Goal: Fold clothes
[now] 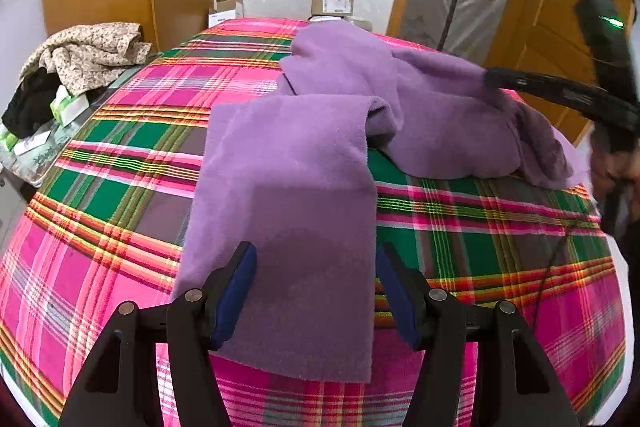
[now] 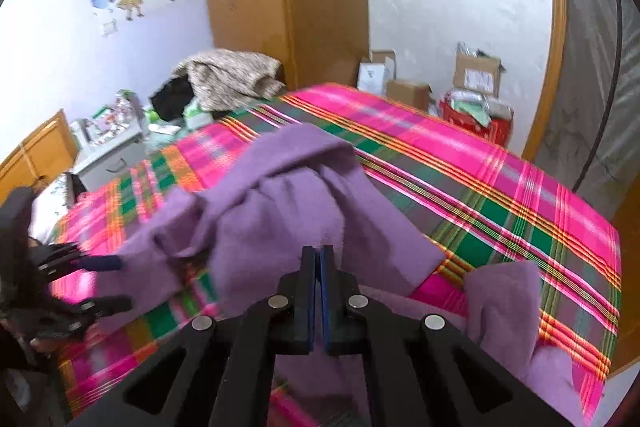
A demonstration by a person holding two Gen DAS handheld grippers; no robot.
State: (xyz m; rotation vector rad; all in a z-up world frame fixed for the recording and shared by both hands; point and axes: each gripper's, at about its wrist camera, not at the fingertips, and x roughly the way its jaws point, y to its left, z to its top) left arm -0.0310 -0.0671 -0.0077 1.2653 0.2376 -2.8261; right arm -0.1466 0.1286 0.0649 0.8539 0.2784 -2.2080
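Gripper work first: our right gripper (image 2: 318, 255) has its two blue pads pressed flat together, and the purple garment (image 2: 280, 203) bunches up right at their tips. We judge that a fold of the cloth is pinched there, though the pads hide the exact spot. Our left gripper (image 1: 316, 291) stands spread wide, one finger on each side of a flat purple strip, hovering over it and holding nothing.

The purple garment (image 1: 352, 115) lies on the bed, across the plaid sheet (image 1: 120, 187). It is soft and fleecy, with no print or seams that we can make out. In the left wrist view, one long strip runs straight away from the left gripper towards the middle of the bed. There it meets a crumpled mound spreading to the right, where the right gripper reaches in from the edge of the picture.

So the strip's long axis lines up with the left gripper, while the bunched part is nearer the right hand. We judge the next move turns on that: the right hand draws its pinched fold over, and the left is placed to steady the flat end.
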